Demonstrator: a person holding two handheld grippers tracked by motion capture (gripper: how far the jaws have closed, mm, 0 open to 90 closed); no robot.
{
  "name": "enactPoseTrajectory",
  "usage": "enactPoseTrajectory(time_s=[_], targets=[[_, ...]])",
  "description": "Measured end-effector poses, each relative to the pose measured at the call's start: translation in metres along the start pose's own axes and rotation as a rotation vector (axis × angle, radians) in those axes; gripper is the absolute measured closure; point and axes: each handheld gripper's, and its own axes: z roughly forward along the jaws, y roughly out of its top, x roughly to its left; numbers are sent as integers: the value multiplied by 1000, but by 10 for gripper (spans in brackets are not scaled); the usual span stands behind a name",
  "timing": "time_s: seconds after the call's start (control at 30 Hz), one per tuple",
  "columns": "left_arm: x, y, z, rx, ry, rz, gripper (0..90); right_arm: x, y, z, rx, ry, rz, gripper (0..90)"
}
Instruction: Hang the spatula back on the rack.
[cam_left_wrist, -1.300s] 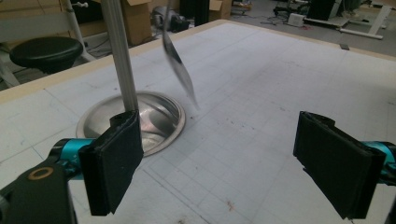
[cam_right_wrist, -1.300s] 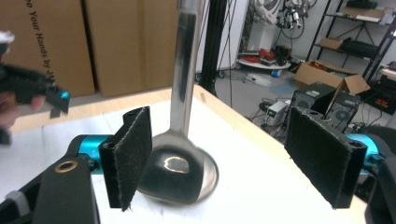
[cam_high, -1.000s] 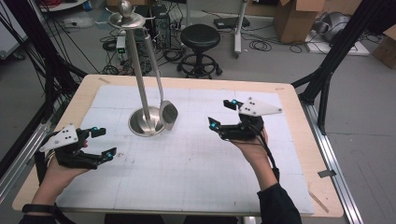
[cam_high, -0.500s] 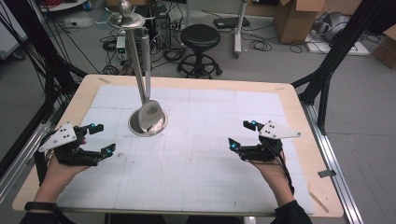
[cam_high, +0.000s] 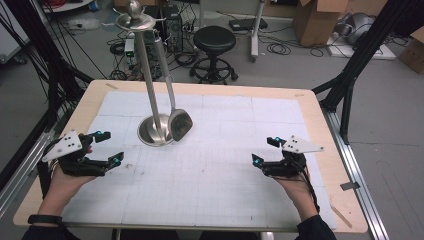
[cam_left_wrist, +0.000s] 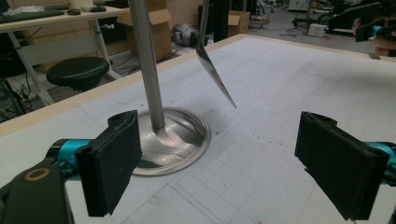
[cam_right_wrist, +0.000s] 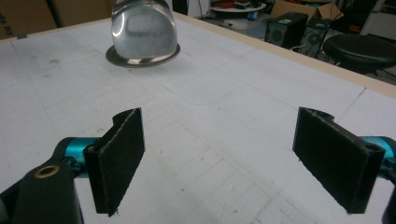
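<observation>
Both fingers (cam_right_wrist: 116, 163) wide — holding nothing.

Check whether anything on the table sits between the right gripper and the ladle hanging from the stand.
Nothing visible does. The right gripper is open over the white mat, and only bare mat lies between it and the ladle, which hangs beside the stand. The left gripper is off on the stand's far side.

- Left gripper (cam_high: 100, 150): black body, teal-lit jaw mounts, grey three-cornered plate on top.
- Right gripper (cam_high: 267, 150): same build, black cable trailing behind.
- Black wristband (cam_high: 44, 219) behind the left gripper; dark sleeves.
</observation>
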Motion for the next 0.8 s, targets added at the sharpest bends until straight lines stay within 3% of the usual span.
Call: enactPoseTrajectory(time_s=[0.13, 0.8], targets=[[1, 0, -1, 3, 6, -1, 150, -4, -3, -1, 7, -9, 15, 161], [0, -2, -1, 8, 3, 5, 151, -4, -4, 2, 7, -9, 0, 161]])
